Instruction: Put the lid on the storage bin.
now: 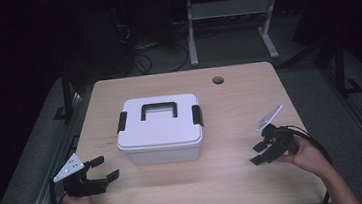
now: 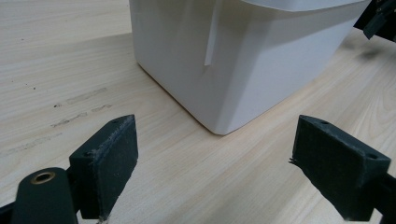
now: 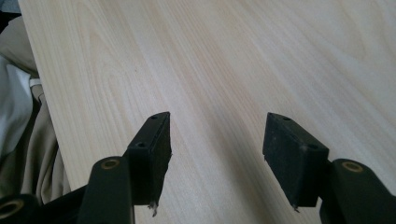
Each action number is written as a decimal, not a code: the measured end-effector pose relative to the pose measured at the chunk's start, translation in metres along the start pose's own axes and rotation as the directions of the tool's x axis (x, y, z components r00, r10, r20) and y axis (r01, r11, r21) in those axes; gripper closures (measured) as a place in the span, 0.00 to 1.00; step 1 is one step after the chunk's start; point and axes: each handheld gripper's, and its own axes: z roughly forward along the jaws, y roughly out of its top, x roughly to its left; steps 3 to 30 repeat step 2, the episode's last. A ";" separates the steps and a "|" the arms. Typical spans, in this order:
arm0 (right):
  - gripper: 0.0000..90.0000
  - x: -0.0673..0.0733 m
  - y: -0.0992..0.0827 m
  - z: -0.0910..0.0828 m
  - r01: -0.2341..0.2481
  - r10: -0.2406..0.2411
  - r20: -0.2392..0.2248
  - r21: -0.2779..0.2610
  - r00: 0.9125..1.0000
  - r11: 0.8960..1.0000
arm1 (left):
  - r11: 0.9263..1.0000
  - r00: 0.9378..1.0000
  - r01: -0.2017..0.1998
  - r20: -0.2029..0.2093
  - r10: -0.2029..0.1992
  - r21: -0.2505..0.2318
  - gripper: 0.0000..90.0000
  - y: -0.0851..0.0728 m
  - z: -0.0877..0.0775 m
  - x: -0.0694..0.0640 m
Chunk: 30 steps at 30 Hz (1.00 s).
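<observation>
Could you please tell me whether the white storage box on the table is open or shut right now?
Shut: the lid lies flat on the white box, its handle folded down, and both black side latches sit across the lid's edge.

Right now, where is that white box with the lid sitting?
In the high view the white box sits mid-table, slightly left of centre, nearer the left gripper than the right gripper.

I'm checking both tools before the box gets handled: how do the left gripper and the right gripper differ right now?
The left gripper has its jaws spread wider than the right gripper. The left gripper faces the white box, whose lower corner sits ahead of its jaws; the right gripper looks along bare table toward the near edge. The left gripper's grey plate lies flatter, while the right gripper's tilts up. Both are open, empty and hand-held.
</observation>
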 end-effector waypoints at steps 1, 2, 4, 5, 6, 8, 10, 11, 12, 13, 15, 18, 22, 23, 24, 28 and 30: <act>0.45 0.000 -0.001 0.000 0.000 0.000 0.001 -0.001 1.000 1.000 | 1.000 1.000 0.000 0.000 0.000 0.000 0.15 0.000 0.000 0.000; 0.45 0.000 -0.001 0.000 0.000 0.000 -0.001 -0.003 1.000 1.000 | 1.000 1.000 0.000 -0.001 0.000 0.000 0.15 0.000 0.000 0.000; 0.45 0.000 -0.001 0.000 0.000 0.000 -0.001 -0.003 1.000 1.000 | 1.000 1.000 0.000 -0.001 0.000 0.000 0.15 0.000 0.000 0.000; 0.45 0.000 -0.001 0.000 0.000 0.000 -0.001 -0.003 1.000 1.000 | 1.000 1.000 0.000 -0.001 0.000 0.000 0.15 0.000 0.000 0.000; 0.45 0.000 -0.001 0.000 0.000 0.000 -0.001 -0.003 1.000 1.000 | 1.000 1.000 0.000 -0.001 0.000 0.000 0.15 0.000 0.000 0.000; 0.45 0.000 -0.001 0.000 0.000 0.000 -0.001 -0.003 1.000 1.000 | 1.000 1.000 0.000 -0.001 0.000 0.000 0.15 0.000 0.000 0.000; 0.45 0.000 -0.001 0.000 0.000 0.000 -0.001 -0.003 1.000 1.000 | 1.000 1.000 0.000 -0.001 0.000 0.000 0.15 0.000 0.000 0.000; 0.45 0.000 -0.001 0.000 0.000 0.000 -0.001 -0.003 1.000 1.000 | 1.000 1.000 0.000 -0.001 0.000 0.000 0.15 0.000 0.000 0.000; 0.45 0.000 -0.001 0.000 0.000 0.000 -0.001 -0.003 1.000 1.000 | 1.000 1.000 0.000 -0.001 0.000 0.000 0.15 0.000 0.000 0.000; 0.45 0.000 -0.001 0.000 0.000 0.000 -0.001 -0.003 1.000 1.000 | 1.000 1.000 0.000 -0.001 0.000 0.000 0.15 0.000 0.000 0.000; 0.45 0.000 -0.001 0.000 0.000 0.000 -0.001 -0.003 1.000 1.000 | 1.000 1.000 0.000 -0.001 0.000 0.000 0.15 0.000 0.000 0.000; 0.45 0.000 -0.001 0.000 0.000 0.000 -0.001 -0.003 1.000 1.000 | 1.000 1.000 0.000 -0.001 0.000 0.000 0.15 0.000 0.000 0.000; 0.45 0.000 -0.001 0.000 0.000 0.000 -0.001 -0.003 1.000 1.000 | 1.000 1.000 0.000 -0.001 0.000 0.000 0.15 0.000 0.000 0.000; 0.45 0.000 -0.001 0.000 0.000 0.000 -0.001 -0.003 1.000 1.000 | 1.000 1.000 0.000 -0.001 0.000 0.000 0.15 0.000 0.000 0.000; 0.45 0.000 -0.001 0.000 0.000 0.000 -0.001 -0.003 1.000 1.000 | 1.000 1.000 0.000 -0.001 0.000 0.000 0.15 0.000 0.000 0.000; 0.45 0.000 -0.001 0.000 0.000 0.000 -0.001 -0.003 1.000 1.000 | 1.000 1.000 0.000 -0.001 0.000 0.000 0.15 0.000 0.000 0.000; 0.45 0.000 -0.001 0.000 0.000 0.000 -0.001 -0.003 1.000 1.000 | 1.000 1.000 0.000 -0.001 0.000 0.000 0.15 0.000 0.000 0.000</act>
